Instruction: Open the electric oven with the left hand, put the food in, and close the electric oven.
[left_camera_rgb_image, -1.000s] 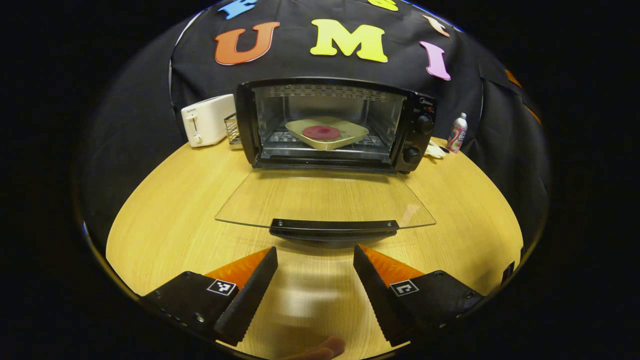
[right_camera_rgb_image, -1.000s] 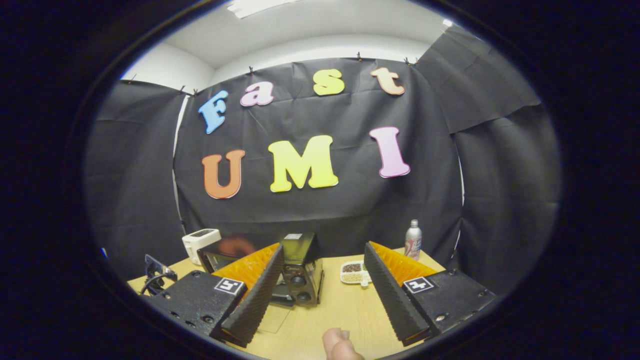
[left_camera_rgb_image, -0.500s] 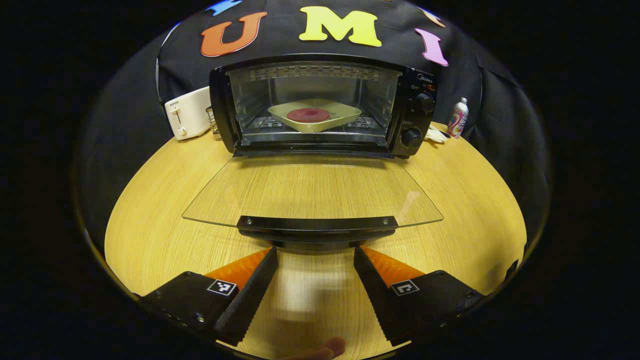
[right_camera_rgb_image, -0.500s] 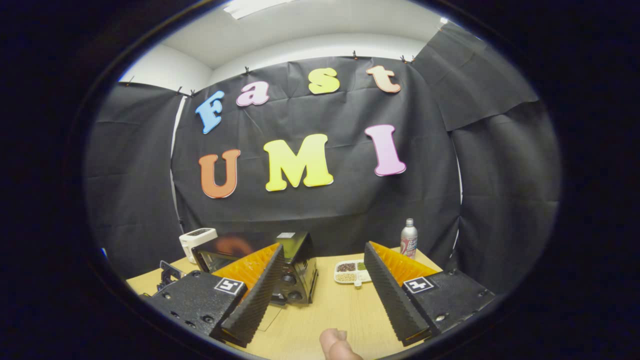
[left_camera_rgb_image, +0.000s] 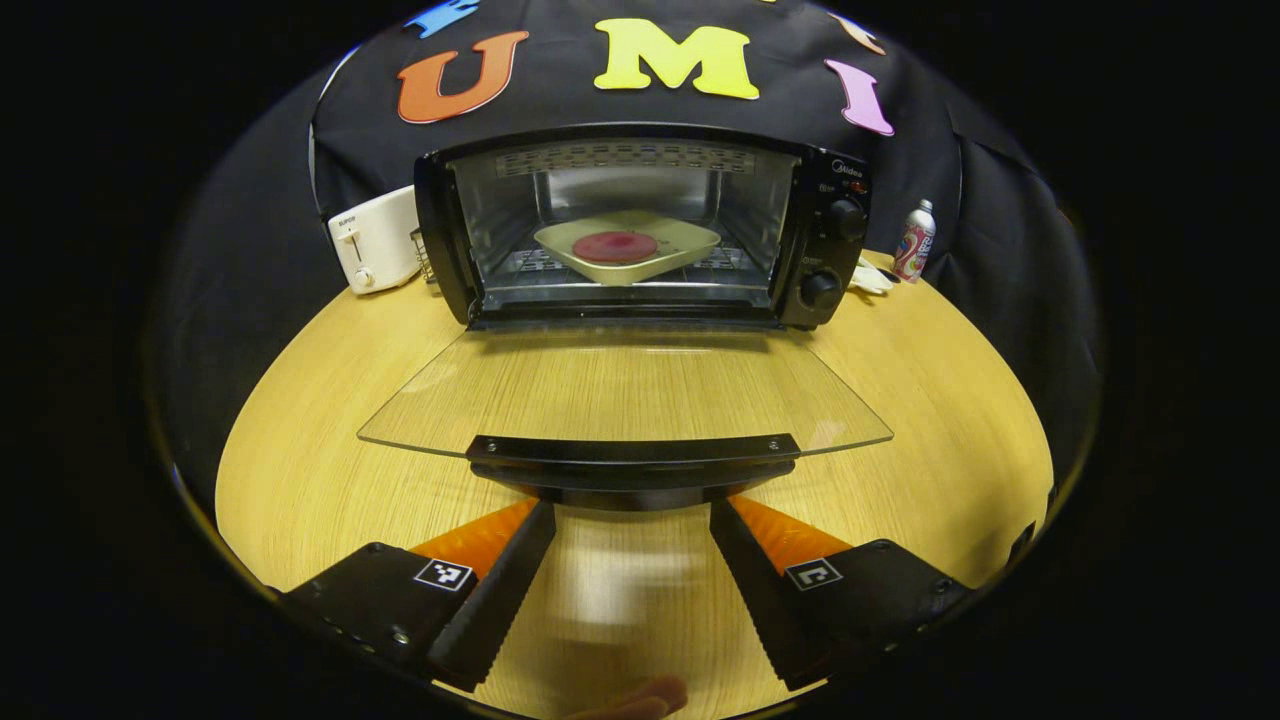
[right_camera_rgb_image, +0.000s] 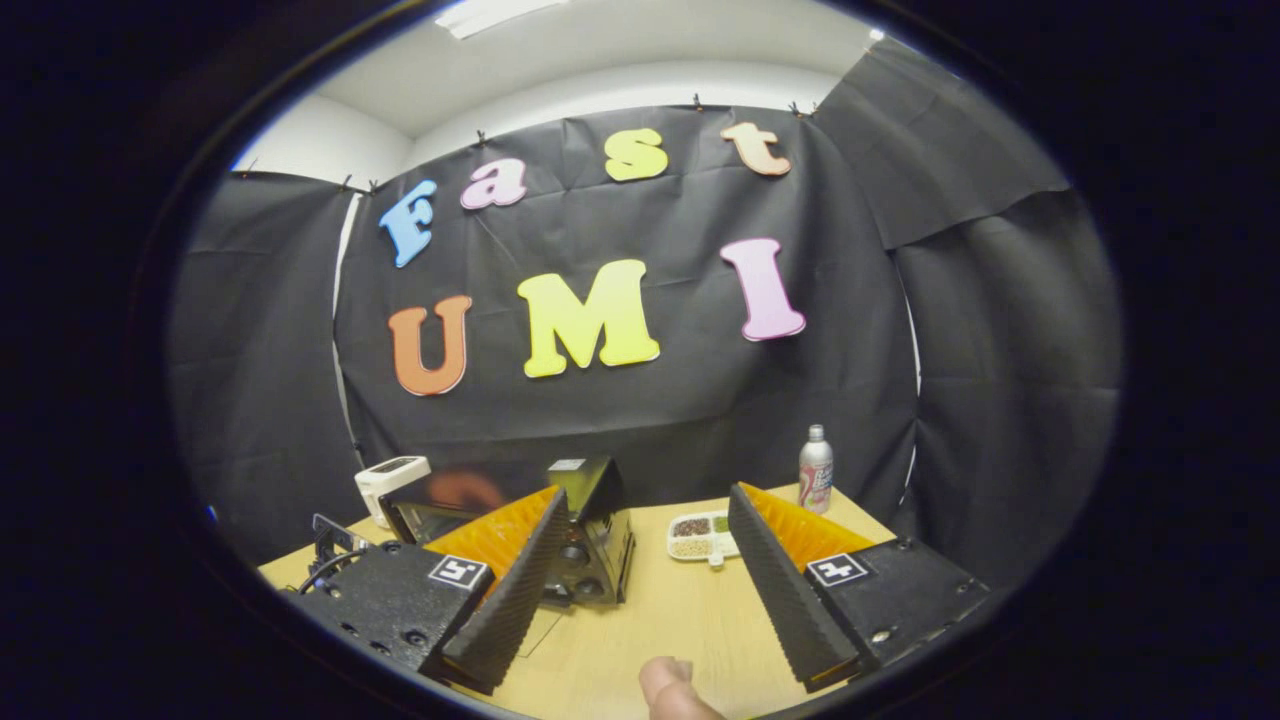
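Observation:
The black electric oven (left_camera_rgb_image: 835, 250) stands at the back of the wooden table (left_camera_rgb_image: 300, 440) with its glass door (left_camera_rgb_image: 625, 385) folded down flat toward me. On the rack inside rests a cream square plate (left_camera_rgb_image: 690, 245) carrying a round red piece of food (left_camera_rgb_image: 614, 246). My left gripper (left_camera_rgb_image: 632, 520) is open, its fingertips just under the door's black handle (left_camera_rgb_image: 632, 458) and not touching it. In the right gripper view, my right gripper (right_camera_rgb_image: 648, 540) is open and empty, held above the table to the oven's right; the oven (right_camera_rgb_image: 590, 525) shows partly behind its left finger.
A white toaster (left_camera_rgb_image: 372, 240) stands left of the oven. Right of the oven are a metal can (left_camera_rgb_image: 914, 241) and a small white tray of beans (right_camera_rgb_image: 698, 535). A fingertip (right_camera_rgb_image: 668, 690) shows at the bottom of the right gripper view.
The left gripper moved in toward the oven, and the door handle now lies just above its fingertips. The right gripper tilted slightly upward. Both grippers stay open.

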